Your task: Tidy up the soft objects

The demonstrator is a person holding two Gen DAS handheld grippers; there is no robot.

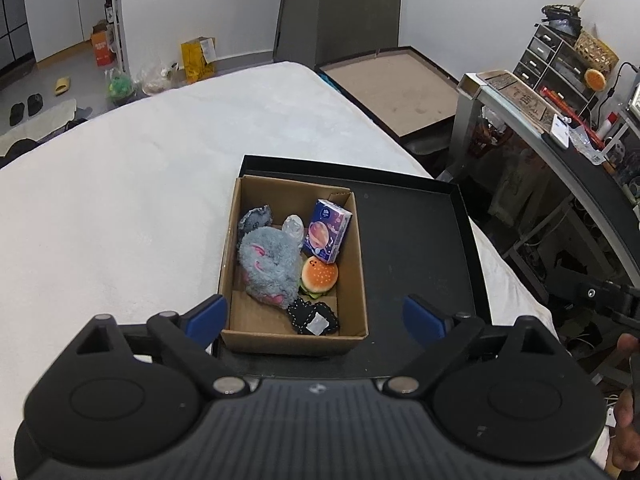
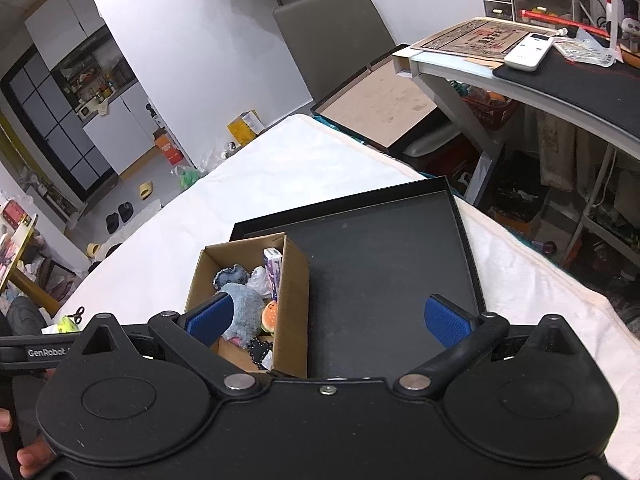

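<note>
A cardboard box (image 1: 356, 264) stands in the left part of a black tray (image 1: 420, 248) on a white-covered table. In it lie a grey plush toy (image 1: 270, 264), a burger toy (image 1: 320, 276), a purple tissue pack (image 1: 327, 230), a black heart-shaped pouch (image 1: 314, 316), a denim piece (image 1: 256, 218) and a clear plastic item (image 1: 294, 226). My left gripper (image 1: 316, 320) is open and empty, above the box's near end. My right gripper (image 2: 326, 320) is open and empty, above the tray beside the box (image 2: 296, 280); the plush (image 2: 244, 312) shows past its left finger.
The white table cover (image 1: 120, 220) spreads left and behind the tray. A grey chair (image 1: 340, 12) and a framed board (image 1: 396, 88) stand behind the table. A cluttered desk (image 2: 560, 80) with a remote is to the right. Scissors (image 2: 76, 314) lie at the left.
</note>
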